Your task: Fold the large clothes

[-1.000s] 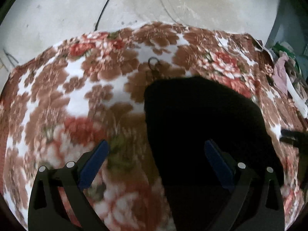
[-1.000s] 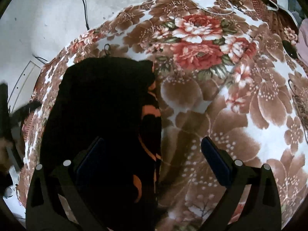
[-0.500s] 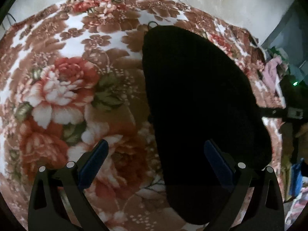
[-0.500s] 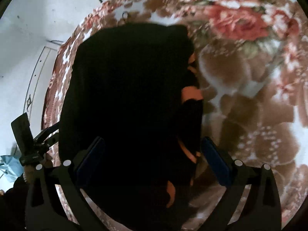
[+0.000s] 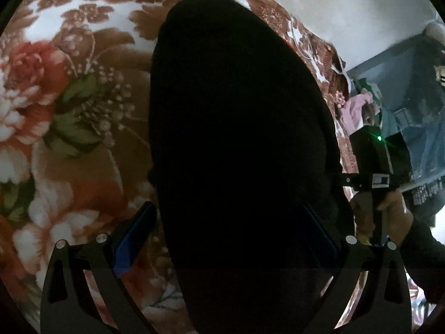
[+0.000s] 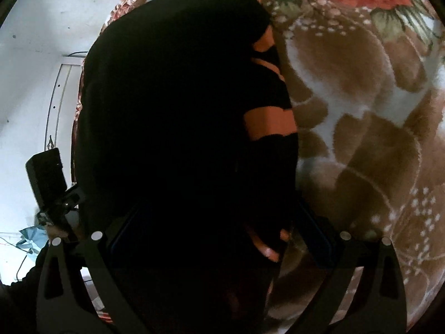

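Both grippers have dropped in close over the last second: the left gripper [image 5: 225,236] sits spread wide, holding nothing, with its left blue pad over the plush floral blanket [image 5: 69,105] and the black garment [image 5: 236,125] filling the gap straight ahead. The right gripper [image 6: 214,239] is just as wide and empty, now straddling the garment's near end, the orange stripes [image 6: 268,123] toward its right finger. My guess is they're lining up to grab that near edge for another fold; the fabric looks soft, matte and already narrowed lengthwise.

Floral blanket [image 5: 83,117] underneath, pink cloth [image 5: 354,108] by far edge, blue shelving [image 5: 411,89] bkgd.
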The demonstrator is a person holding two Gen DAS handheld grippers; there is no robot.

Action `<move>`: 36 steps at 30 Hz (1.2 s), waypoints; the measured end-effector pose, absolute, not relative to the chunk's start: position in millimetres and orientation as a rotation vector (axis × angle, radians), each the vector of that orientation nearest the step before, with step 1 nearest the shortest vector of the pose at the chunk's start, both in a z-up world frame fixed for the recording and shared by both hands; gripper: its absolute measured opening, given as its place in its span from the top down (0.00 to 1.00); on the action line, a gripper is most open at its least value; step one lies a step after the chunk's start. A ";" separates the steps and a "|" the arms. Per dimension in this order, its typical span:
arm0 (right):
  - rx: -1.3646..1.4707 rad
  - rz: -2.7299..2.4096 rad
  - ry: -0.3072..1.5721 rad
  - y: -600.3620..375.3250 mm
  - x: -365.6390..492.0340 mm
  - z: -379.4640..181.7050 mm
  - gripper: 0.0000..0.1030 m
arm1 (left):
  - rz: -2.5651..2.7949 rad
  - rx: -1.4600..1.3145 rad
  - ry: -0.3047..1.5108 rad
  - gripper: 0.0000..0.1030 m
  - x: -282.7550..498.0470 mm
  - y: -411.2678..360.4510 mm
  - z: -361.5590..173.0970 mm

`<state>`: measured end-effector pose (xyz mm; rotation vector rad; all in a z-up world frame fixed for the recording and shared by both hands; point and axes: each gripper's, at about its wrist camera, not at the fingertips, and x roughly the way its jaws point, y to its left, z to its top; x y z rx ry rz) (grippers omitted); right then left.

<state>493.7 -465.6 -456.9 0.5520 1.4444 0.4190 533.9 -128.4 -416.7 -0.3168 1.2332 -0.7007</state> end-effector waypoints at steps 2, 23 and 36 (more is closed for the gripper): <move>0.585 0.436 1.450 -466.8 492.9 -461.4 0.04 | -0.715 -0.383 1.268 0.04 534.9 -126.9 -425.9; 0.803 0.642 1.471 -461.4 490.3 -469.6 0.55 | -0.854 -0.438 1.352 0.13 540.0 -177.7 -450.6; 0.661 0.527 1.392 -434.2 480.2 -423.1 0.73 | -0.848 -0.464 1.303 0.34 527.0 -195.3 -428.6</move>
